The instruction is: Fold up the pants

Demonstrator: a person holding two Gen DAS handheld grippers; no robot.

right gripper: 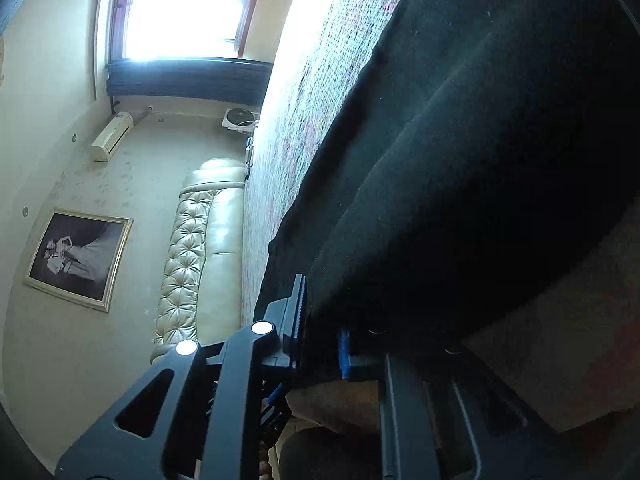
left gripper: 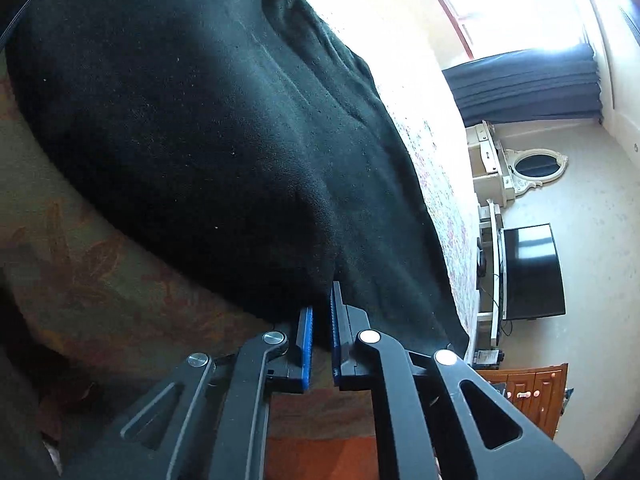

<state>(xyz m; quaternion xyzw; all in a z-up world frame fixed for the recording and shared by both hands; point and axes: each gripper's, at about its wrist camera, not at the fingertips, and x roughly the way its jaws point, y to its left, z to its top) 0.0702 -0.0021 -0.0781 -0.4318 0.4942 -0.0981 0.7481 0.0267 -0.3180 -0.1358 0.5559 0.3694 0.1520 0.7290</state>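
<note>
Black pants (left gripper: 208, 128) spread on patterned bed cover (left gripper: 436, 184), hanging over near edge. Left gripper (left gripper: 322, 334) clamped on cloth at near edge; right gripper (right gripper: 320, 336) likewise pinching hem (dark there, pads barely visible). Step in hand, likely: grasp made for fold. Next: lift both together, carry edge across toward far edge, evenly.

Both the left gripper (left gripper: 321, 312) and the right gripper (right gripper: 322, 316) have black slotted linkage arms, round silver pivot screws, and blue ridged pads (left gripper: 307, 344) on black fingers.
</note>
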